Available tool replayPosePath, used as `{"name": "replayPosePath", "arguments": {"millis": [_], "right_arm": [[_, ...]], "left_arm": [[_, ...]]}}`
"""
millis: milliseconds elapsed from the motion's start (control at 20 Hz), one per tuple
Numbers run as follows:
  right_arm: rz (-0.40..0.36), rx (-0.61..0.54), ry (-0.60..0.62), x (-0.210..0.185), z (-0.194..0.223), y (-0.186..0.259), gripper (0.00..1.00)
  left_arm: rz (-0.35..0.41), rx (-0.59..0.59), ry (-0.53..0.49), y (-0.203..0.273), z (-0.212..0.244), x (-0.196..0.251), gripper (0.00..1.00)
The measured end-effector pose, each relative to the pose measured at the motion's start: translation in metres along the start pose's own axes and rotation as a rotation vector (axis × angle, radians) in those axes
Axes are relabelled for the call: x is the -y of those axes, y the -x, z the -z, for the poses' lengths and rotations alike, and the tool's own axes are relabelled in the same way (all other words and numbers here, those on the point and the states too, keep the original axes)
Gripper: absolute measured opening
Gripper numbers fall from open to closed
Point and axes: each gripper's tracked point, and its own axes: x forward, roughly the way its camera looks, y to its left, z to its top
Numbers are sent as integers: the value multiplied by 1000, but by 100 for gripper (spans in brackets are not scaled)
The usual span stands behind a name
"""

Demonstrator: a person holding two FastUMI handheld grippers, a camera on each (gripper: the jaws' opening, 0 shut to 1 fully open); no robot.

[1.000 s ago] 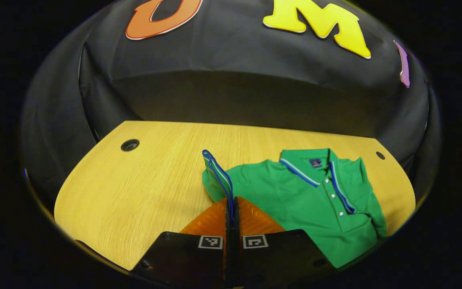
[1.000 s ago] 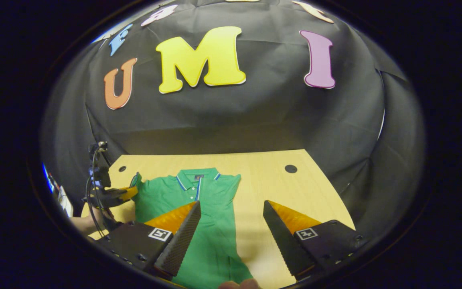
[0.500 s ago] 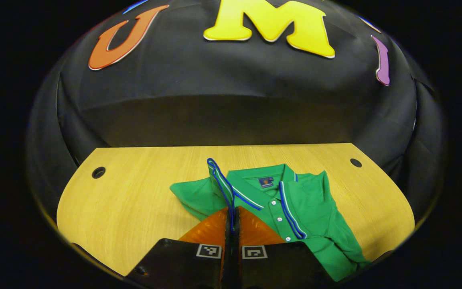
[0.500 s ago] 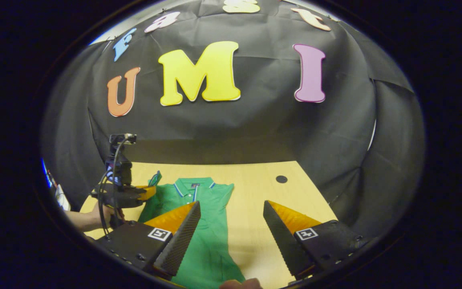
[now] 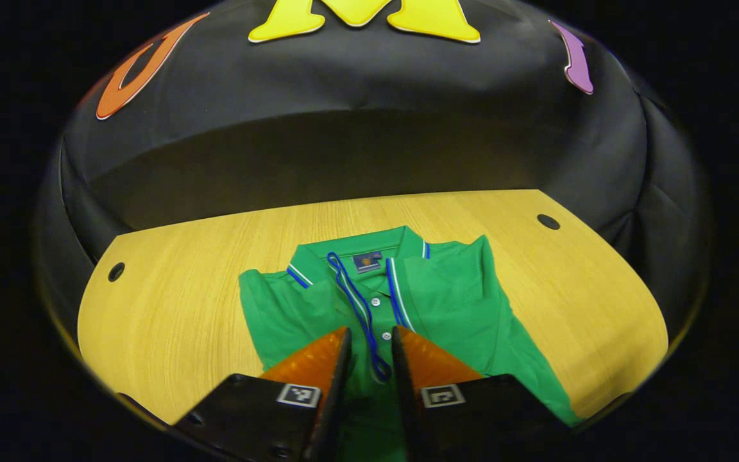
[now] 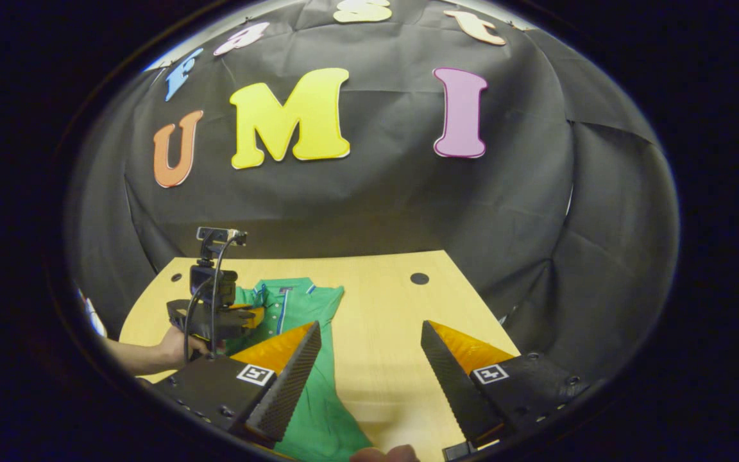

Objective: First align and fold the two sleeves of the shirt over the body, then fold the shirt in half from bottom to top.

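Green polo shirt (image 5: pixel 453 301) on a light yellow wood-grain bench (image 5: pixel 183 308).
Shirt plain bright green just ahead of the left gripper (image 5: pixel 369 343); collar (image 5: pixel 299 274) and placket edged with blue and white stripes; sleeve cuff (image 5: pixel 360 308) between the fingers trimmed blue with a white line; small dark blue neck label (image 5: pixel 366 262); white buttons (image 5: pixel 385 335). Bench has dark round holes (image 5: pixel 548 222) far right and far left. Black square-pattern markers (image 5: pixel 299 394) on the gripper body.
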Motion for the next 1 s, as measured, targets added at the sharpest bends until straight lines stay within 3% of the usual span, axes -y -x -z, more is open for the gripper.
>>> {"name": "replayPosePath", "arguments": {"millis": [50,150,350,500,700,800,1000], "right_arm": [[-9,5,0,-4,-2,1,96],[-26,19,9,-11,-5,3,96],[-77,42,51,-33,-6,9,93],[-114,80,84,-48,-7,21,96],[-148,106,106,-57,6,43,94],[-162,109,111,-57,21,56,97],[-149,63,143,-44,65,74,97]], "left_arm": [[-4,38,9,9,-8,0,83],[-18,100,26,28,-21,-3,100],[-67,197,67,89,-43,-19,100],[-150,287,68,142,-57,-45,100],[-197,364,60,220,-55,-55,100],[-214,370,77,262,-33,-56,100],[-191,316,96,296,23,-56,100]]}}
